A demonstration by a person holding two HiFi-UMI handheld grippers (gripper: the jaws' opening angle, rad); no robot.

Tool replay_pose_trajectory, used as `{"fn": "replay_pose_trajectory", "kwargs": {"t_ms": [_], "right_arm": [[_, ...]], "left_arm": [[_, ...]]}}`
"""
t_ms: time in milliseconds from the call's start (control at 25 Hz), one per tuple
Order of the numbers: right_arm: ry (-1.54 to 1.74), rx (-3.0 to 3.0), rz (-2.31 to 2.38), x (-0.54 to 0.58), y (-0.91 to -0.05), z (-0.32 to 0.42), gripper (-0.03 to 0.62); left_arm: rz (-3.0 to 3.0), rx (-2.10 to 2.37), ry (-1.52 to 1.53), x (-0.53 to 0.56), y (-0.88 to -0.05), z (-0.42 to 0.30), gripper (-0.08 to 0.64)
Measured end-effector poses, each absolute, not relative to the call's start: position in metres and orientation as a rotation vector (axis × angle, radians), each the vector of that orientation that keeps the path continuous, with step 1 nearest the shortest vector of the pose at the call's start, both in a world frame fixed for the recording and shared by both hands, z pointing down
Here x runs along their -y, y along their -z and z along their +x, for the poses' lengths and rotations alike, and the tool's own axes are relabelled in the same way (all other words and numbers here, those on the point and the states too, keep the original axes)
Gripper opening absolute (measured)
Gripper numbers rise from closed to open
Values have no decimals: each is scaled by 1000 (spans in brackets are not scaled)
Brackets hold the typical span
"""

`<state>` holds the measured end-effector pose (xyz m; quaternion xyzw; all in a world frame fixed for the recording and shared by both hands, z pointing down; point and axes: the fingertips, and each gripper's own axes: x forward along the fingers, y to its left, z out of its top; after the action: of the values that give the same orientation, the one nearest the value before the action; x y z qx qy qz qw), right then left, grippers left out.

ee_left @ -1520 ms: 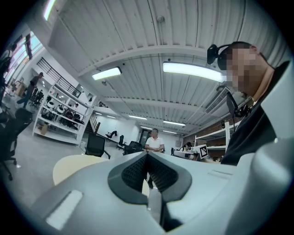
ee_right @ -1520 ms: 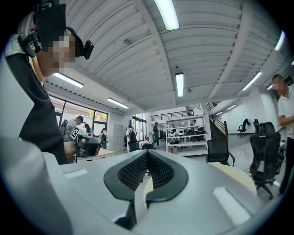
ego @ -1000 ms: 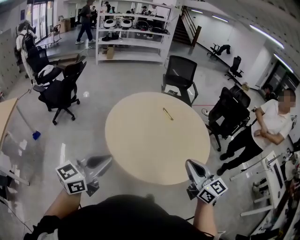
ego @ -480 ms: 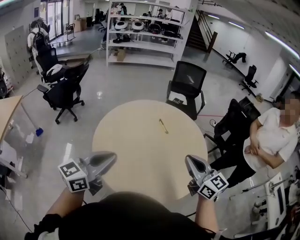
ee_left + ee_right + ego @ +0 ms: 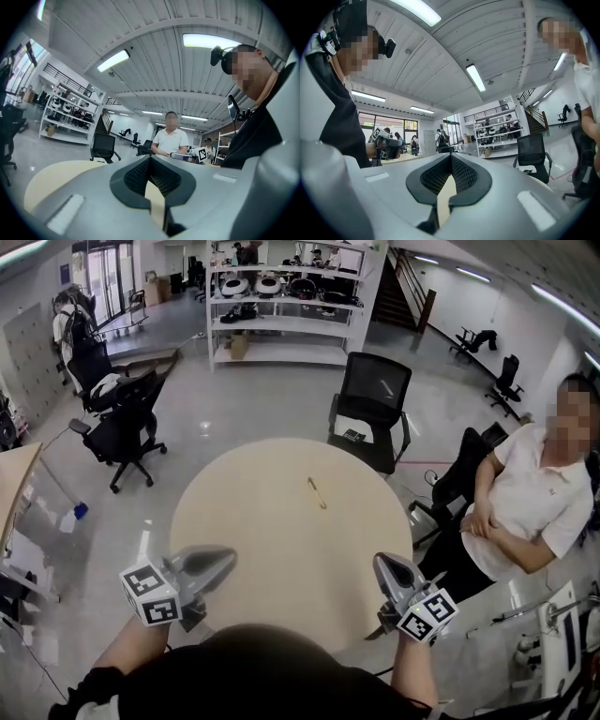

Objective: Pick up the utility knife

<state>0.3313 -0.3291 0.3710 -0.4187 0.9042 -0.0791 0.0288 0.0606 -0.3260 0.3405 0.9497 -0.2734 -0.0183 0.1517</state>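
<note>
The utility knife (image 5: 318, 493), a thin yellow strip, lies on the round beige table (image 5: 281, 540) a little beyond its middle. Both grippers hover level at the table's near edge, well short of the knife. In the head view my left gripper (image 5: 223, 561) is at the near left and my right gripper (image 5: 383, 567) at the near right. The left gripper view shows my left gripper (image 5: 150, 158) with its jaws touching at the tips and nothing between them. My right gripper (image 5: 451, 156) looks the same in the right gripper view. The knife does not show in either gripper view.
A black office chair (image 5: 375, 395) stands at the table's far side. A person in a white shirt (image 5: 530, 502) sits close by at the right. More chairs (image 5: 117, 418) stand at the left, a white shelf unit (image 5: 281, 306) at the back, another desk (image 5: 14, 474) at the left edge.
The table and knife have come nearer in the head view. Both grippers now reach over the table's near edge instead of hanging before it. Their jaws have stayed together.
</note>
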Motion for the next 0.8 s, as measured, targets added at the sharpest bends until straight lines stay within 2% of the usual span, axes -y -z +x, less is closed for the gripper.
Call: {"fn": "replay_pose_trajectory", "kwargs": {"t_ms": [320,800], "right_arm": [[298,-2770,-1355,359,-384,327,15],[352,-2643,-1592,435,-395,259,15]], "left_arm": [[2725,721,47,372,-351,59,-6],[2749,464,114,485,-381,-1,-6]]}}
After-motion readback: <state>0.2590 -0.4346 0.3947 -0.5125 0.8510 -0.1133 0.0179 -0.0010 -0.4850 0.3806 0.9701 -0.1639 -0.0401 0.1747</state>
